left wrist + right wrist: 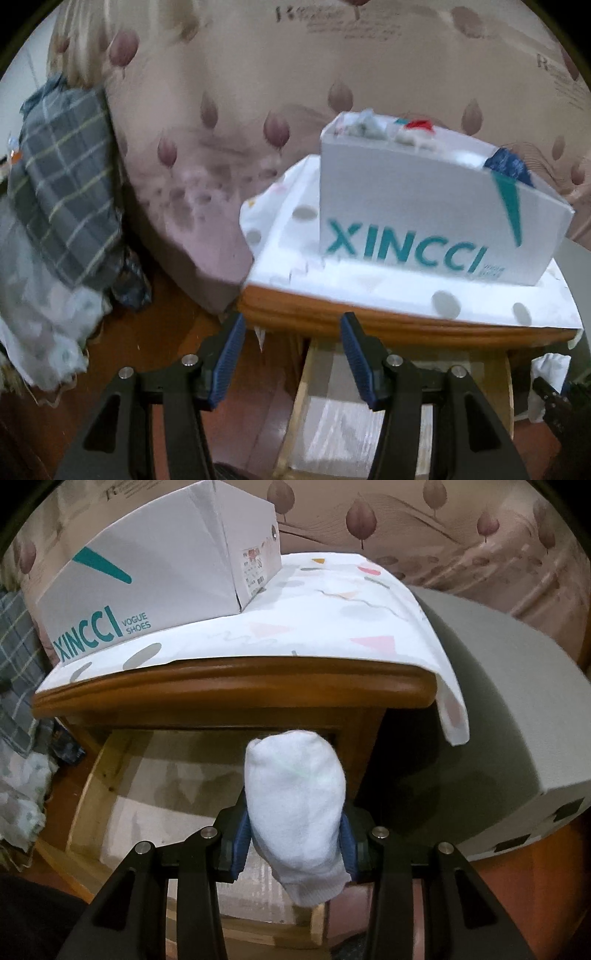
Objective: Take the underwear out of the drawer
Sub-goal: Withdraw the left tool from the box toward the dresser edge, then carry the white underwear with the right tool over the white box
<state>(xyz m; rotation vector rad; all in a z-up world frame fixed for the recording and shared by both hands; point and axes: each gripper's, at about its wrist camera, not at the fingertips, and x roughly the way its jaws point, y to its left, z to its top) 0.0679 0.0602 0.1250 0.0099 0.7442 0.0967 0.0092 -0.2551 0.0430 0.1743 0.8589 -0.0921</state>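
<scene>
My right gripper (pixel 295 812) is shut on a rolled white piece of underwear (pixel 295 786), which it holds above the open drawer (pixel 99 768) of a wooden nightstand (pixel 229 679). The blue pads press the roll from both sides. My left gripper (pixel 291 321) is open with nothing between its fingers. It hangs in front of the nightstand's top edge (pixel 332 317), above the left part of the drawer (pixel 306 373). At the right edge of the left wrist view the white underwear (pixel 546 376) shows again. The picture there is blurred.
A white XINCCI shoe box (pixel 424 206) with several bits of cloth in it stands on the patterned cover (pixel 332 620) over the nightstand. A leaf-patterned bed (pixel 221 110) lies behind. Plaid cloth (pixel 66 184) is piled at the left, and a grey block (pixel 498 720) sits at the right.
</scene>
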